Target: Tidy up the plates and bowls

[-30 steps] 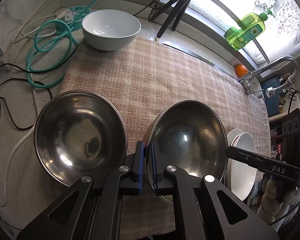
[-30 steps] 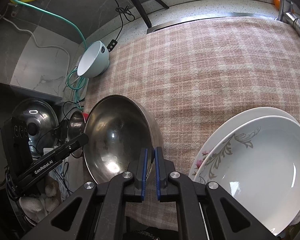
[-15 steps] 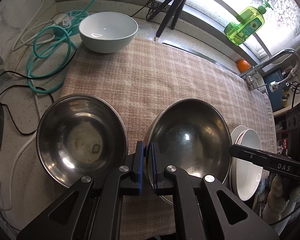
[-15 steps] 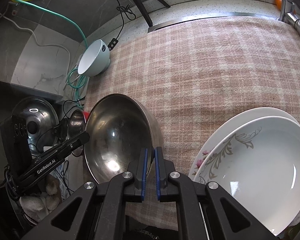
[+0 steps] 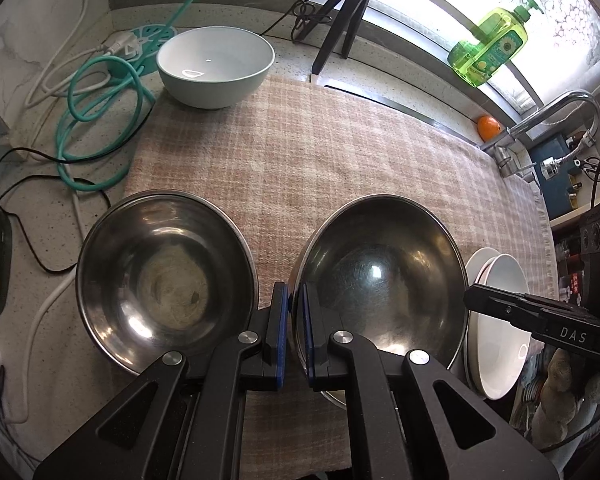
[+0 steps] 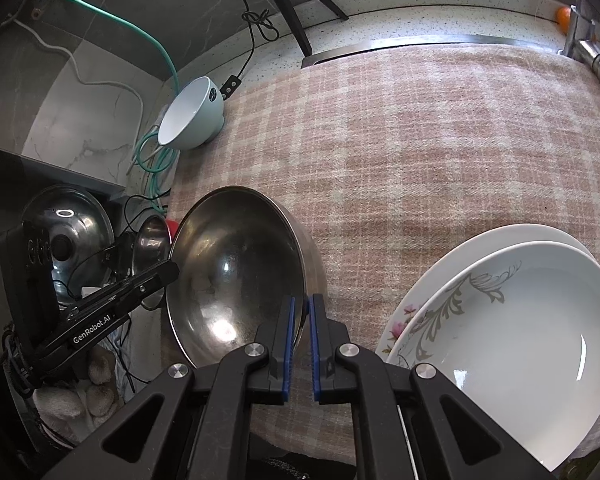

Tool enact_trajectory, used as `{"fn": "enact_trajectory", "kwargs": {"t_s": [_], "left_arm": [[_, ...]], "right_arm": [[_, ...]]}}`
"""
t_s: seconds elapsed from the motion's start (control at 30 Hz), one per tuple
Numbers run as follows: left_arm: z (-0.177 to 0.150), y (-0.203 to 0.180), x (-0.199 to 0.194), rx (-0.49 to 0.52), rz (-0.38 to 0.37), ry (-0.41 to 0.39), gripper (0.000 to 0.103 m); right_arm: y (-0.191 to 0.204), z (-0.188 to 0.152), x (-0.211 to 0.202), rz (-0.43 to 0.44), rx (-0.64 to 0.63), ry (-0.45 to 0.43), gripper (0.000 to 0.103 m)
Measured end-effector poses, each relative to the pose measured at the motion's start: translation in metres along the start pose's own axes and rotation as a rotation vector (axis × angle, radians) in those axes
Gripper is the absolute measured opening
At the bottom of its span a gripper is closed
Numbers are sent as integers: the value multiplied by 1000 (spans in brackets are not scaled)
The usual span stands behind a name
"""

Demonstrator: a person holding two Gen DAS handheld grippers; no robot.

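Here, left tongs (image 5: pixel 295 336) | pinch steel bowl (image 5: pixel 380 280) rim | right tongs (image 6: pixel 301 344) seemingly pinch it too

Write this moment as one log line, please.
left gripper: shut on round steel bowl rim | right gripper: shut on same bowl | white plates: stacked

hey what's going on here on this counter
A person is sorting dishes with two handheld grippers. Both the left gripper and the right gripper are clamped on opposite rims of one steel bowl, tilted on the checked cloth. A second steel bowl, a white bowl and stacked plates wait nearby.
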State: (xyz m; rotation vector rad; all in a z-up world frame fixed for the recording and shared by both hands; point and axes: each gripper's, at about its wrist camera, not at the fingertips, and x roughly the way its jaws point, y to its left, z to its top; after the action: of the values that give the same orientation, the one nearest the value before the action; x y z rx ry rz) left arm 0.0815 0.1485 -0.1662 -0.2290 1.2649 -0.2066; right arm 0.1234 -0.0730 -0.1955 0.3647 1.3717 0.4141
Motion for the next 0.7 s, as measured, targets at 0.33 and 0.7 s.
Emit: {"fn": "enact_trajectory", "kwargs": {"t_s": [0.33,0.7], "left_arm": [[-1,-4,-4,42,63,-31,14],[0,2,-16,39,95,-77,15]], "right_arm": [[1,2,-10,-39,-37,-33,7],[12,2,-23,-70,-90,-67,7]]}}
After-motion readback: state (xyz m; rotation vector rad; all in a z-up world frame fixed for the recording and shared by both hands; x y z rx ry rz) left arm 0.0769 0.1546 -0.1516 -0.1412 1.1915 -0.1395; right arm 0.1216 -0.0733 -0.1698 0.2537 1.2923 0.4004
